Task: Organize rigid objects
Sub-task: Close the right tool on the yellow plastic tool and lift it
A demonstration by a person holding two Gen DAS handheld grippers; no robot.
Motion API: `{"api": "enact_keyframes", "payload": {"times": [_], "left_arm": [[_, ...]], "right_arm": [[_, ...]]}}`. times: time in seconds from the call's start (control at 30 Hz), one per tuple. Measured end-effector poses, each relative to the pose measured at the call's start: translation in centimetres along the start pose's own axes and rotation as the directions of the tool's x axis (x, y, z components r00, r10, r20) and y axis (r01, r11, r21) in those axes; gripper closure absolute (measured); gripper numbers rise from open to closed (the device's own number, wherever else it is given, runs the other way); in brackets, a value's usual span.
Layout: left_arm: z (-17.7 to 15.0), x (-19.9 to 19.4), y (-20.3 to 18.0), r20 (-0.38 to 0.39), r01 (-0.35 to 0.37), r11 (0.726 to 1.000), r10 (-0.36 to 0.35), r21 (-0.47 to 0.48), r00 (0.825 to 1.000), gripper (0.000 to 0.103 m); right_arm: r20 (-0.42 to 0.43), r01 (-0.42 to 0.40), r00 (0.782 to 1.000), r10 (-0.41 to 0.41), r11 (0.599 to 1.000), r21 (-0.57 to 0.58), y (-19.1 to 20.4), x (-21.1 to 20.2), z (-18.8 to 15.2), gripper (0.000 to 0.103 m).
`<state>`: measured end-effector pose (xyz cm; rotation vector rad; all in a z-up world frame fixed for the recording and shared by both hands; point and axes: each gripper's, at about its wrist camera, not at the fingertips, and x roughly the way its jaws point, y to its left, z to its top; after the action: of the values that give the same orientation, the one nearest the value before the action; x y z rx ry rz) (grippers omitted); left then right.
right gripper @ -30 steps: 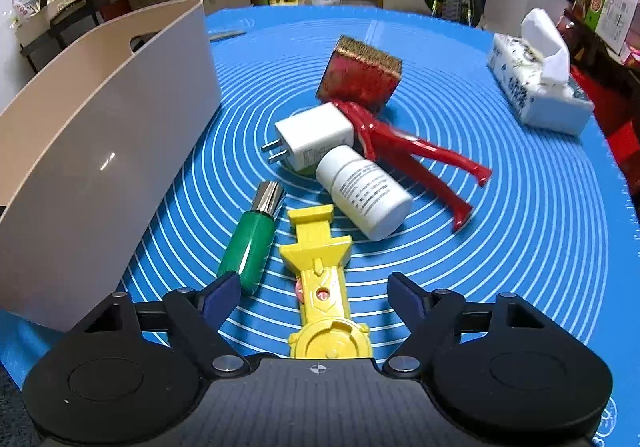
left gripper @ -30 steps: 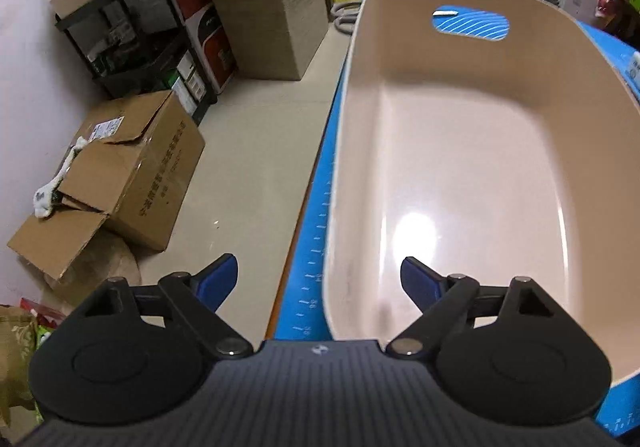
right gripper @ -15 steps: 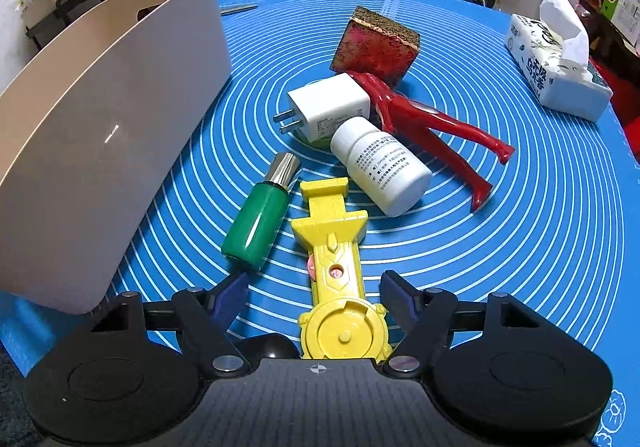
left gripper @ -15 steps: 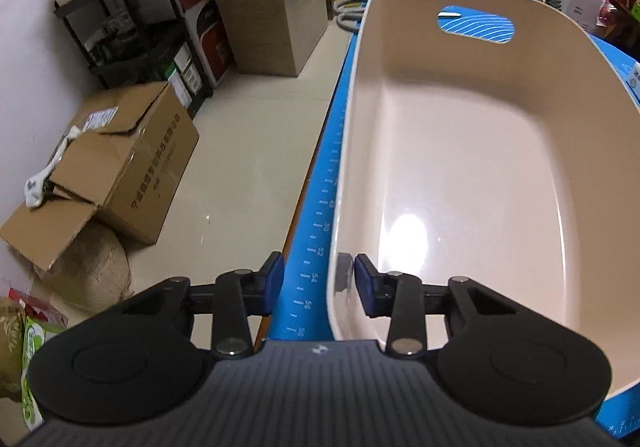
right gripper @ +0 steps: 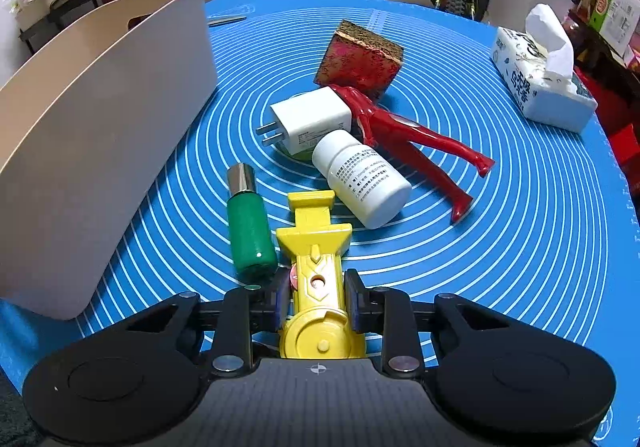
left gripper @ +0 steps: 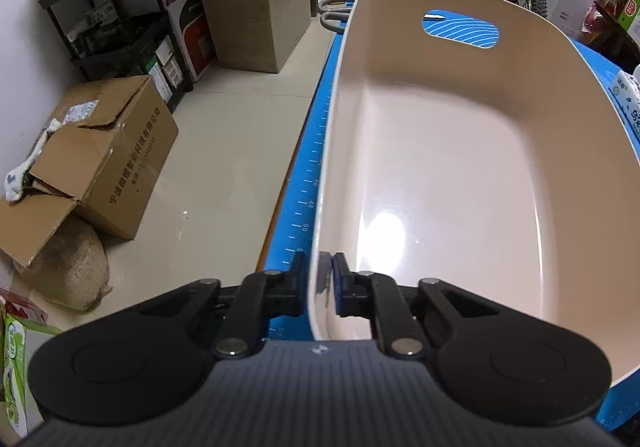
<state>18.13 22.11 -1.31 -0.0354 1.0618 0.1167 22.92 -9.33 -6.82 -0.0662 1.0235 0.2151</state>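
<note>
On the blue mat [right gripper: 520, 247], your right gripper [right gripper: 316, 293] was clamped on the yellow toy [right gripper: 316, 267], one finger pressed against each side of its narrow body, with the round end of the toy nearest the camera and its T-shaped head pointing away from you. Just left of the toy lay the green bottle [right gripper: 250, 231] with its silver cap pointing away; it touched or nearly touched the toy's wide shoulder. Beyond the toy's head you had the white pill bottle [right gripper: 362, 179] on its side, and behind that the white charger [right gripper: 310, 119] with its prongs facing left, resting against the red figure [right gripper: 412, 135], whose legs stretched out to the right. The red and gold block [right gripper: 358, 61] sat tilted at the far end of that cluster, touching the figure. A tissue pack [right gripper: 540, 87] lay well apart at the mat's right edge.

Your left gripper [left gripper: 320, 283] was pinched on the near rim of the beige tub [left gripper: 440, 167], one finger outside the wall and one inside, both tight against it. The tub stood along the left edge of the mat, with nothing visible inside and a handle cutout in its far wall. Beside the table, on the floor to the left, sat a cardboard box [left gripper: 100, 159] with open flaps.
</note>
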Motion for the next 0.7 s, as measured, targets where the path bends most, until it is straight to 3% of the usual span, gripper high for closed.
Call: {"api": "enact_keyframes", "payload": {"times": [0.43, 0.7], "left_arm": [[0.5, 0.2, 0.4, -0.062, -0.003, 0.996, -0.002, -0.090, 0.998, 0.094], [0.2, 0.2, 0.2, -0.045, -0.004, 0.999, 0.001, -0.047, 0.999, 0.094]], "right_arm": [[0.084, 0.004, 0.996, -0.006, 1.000, 0.027, -0.5, -3.1, -0.1, 0.067], [0.170, 0.023, 0.985, -0.025, 1.000, 0.015, 0.1, -5.4, 0.6, 0.067]]}}
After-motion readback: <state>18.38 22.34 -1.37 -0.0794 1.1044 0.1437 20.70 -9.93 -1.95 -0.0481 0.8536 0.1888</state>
